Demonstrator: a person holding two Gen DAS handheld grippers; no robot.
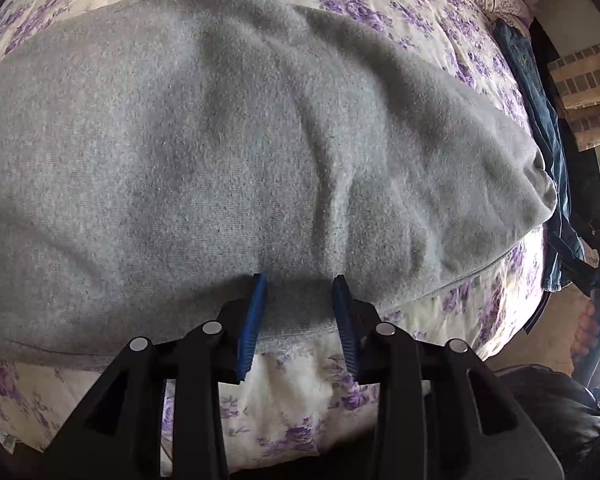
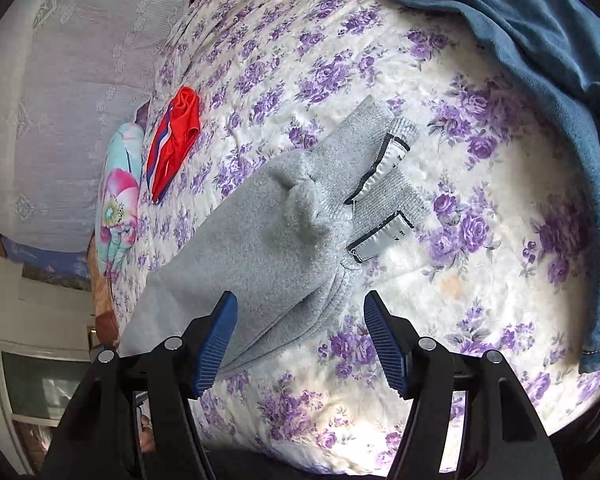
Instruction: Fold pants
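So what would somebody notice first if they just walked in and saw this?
Probably the big grey pants spread across the purple-flowered bedspread, with their cuffs and shiny labels pointing toward the blue jeans at the bed's edge. Next, the bright red garment farther up the bed, beside a flowered pillow. The left gripper sits at the pants' near edge; the right gripper is open above them.

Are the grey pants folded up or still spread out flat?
Folded at least once: in the right wrist view the grey pants show stacked layers at the near edge, with both cuffs together.
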